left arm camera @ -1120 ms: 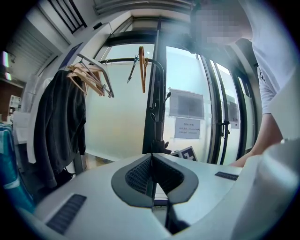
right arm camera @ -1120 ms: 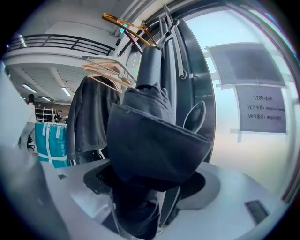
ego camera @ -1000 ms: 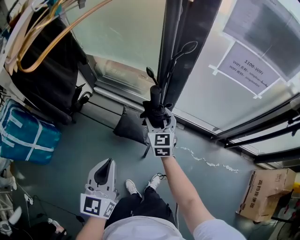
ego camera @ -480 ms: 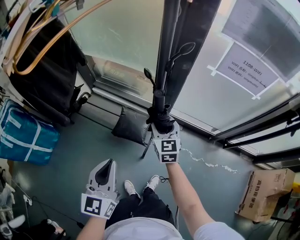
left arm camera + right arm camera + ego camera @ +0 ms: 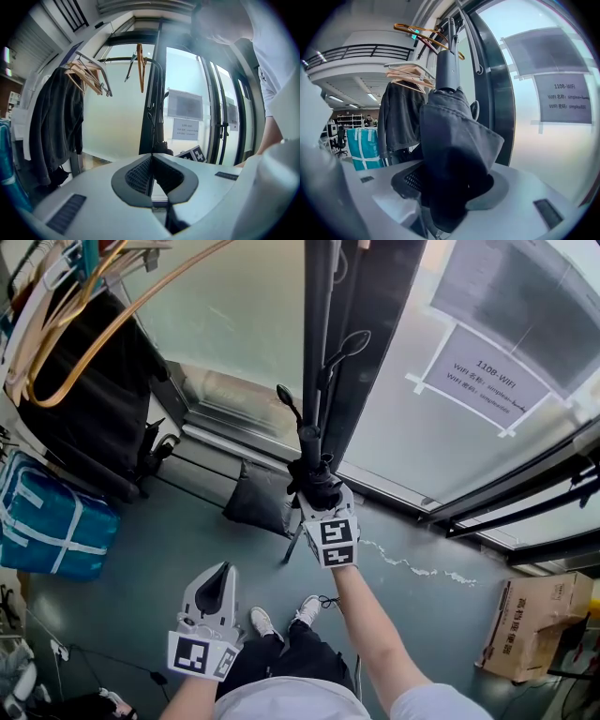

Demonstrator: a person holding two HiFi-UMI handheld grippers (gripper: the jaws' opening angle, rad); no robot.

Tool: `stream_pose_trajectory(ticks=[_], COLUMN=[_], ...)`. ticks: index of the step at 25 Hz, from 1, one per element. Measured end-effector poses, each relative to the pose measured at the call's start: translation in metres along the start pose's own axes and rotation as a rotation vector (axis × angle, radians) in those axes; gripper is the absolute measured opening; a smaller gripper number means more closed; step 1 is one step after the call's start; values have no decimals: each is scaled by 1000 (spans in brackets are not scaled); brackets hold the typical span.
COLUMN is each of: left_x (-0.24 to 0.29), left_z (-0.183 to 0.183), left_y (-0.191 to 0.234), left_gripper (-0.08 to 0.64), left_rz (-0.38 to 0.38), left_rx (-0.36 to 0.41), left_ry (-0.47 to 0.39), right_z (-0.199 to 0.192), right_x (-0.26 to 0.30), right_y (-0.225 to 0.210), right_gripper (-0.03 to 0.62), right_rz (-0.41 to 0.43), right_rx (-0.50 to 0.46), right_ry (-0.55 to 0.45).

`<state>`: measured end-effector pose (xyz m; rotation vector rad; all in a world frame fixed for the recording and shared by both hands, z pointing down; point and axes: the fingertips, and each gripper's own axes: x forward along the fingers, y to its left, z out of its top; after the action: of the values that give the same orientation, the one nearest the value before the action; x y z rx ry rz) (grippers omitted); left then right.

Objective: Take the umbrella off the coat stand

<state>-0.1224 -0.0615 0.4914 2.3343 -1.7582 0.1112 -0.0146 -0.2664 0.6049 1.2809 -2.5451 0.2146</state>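
Observation:
A black folded umbrella [image 5: 313, 476] hangs upright against the dark coat stand pole [image 5: 319, 334], its grey handle [image 5: 448, 65] pointing up. My right gripper [image 5: 323, 501] is shut on the umbrella's bunched fabric [image 5: 454, 140], which fills the gap between the pads. A curved hook [image 5: 352, 341] of the stand sticks out above. My left gripper [image 5: 217, 577] hangs low and to the left, well apart from the stand. Its pads [image 5: 140, 173] meet with nothing between them. The stand [image 5: 154, 93] is far ahead in the left gripper view.
A clothes rail with wooden hangers [image 5: 84, 306] and a dark jacket [image 5: 94, 409] stands at the left, above a blue bag [image 5: 52, 526]. A black cushion [image 5: 258, 498] lies by the stand's foot. Glass wall with a paper notice [image 5: 487, 376] behind; cardboard box [image 5: 534, 629] at right.
The right gripper has drawn its jaws in onto the umbrella's folded fabric and sits slightly lower in the picture. The left gripper has kept its place.

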Motion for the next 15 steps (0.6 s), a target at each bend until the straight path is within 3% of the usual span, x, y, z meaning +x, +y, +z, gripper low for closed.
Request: stream_pose_trajectory(ticks=[10,15], left_x=[4,10], left_z=[4,10], left_y=[8,5], left_gripper=[26,26], left_rz=[13,10], left_rx=[-9,-22], left_ry=[-19,-45], right_z=[5,12], right_x=[-12,-22], right_y=[-1,-4], right_gripper=[229,230], right_rz=[37,44], right_rx=[9,-32], right_ry=[-7,-7])
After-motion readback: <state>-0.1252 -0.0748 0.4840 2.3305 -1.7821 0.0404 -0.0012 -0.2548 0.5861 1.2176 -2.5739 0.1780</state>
